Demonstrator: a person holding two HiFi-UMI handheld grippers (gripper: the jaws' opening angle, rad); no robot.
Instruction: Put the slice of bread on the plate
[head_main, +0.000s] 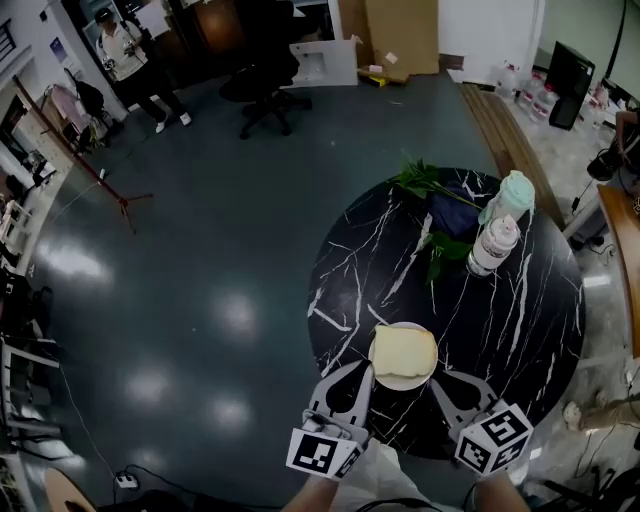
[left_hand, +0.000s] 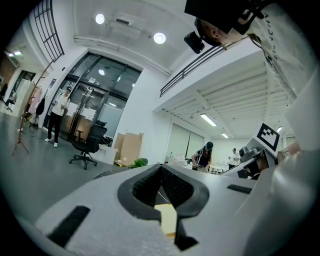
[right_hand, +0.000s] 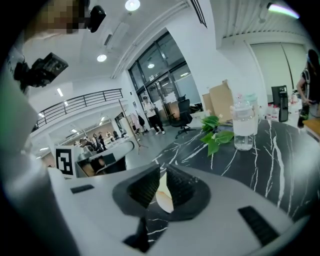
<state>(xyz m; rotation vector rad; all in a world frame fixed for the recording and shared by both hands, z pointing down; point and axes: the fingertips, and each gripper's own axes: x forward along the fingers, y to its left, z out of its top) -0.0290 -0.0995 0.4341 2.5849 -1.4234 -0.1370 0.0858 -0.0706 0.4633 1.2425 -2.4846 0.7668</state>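
Now the slice of bread (head_main: 403, 352) lies flat on the white plate (head_main: 398, 383), which sits at the lower edge of the round black marbled table (head_main: 520, 330), a little below the middle of the head view. The left tool (head_main: 362, 375) reaches in from the bottom of that frame, its tip just beside the lower left corner of the slice. In its own view the left tool (left_hand: 161, 170) is clenched, the ribbed pads meeting at their tips with nothing held, and the slice of bread (left_hand: 167, 215) shows pale yellow in the opening below them. The right tool (head_main: 442, 378) comes in at the bottom right, its tip at the plate's lower right rim. In its own view the right tool (right_hand: 163, 172) is released by only a narrow slit, and the plate (right_hand: 164, 200) shows through that slit; whether the pads touch the rim I cannot tell. Toward the upper right of the table stand two bottles (head_main: 495, 245), close together, beside green leaves (head_main: 425, 180) and a dark cloth (head_main: 455, 215). At the top of the frame an office chair (head_main: 262, 85) stands on the grey floor, and a person (head_main: 125, 55) stands in the upper left corner.
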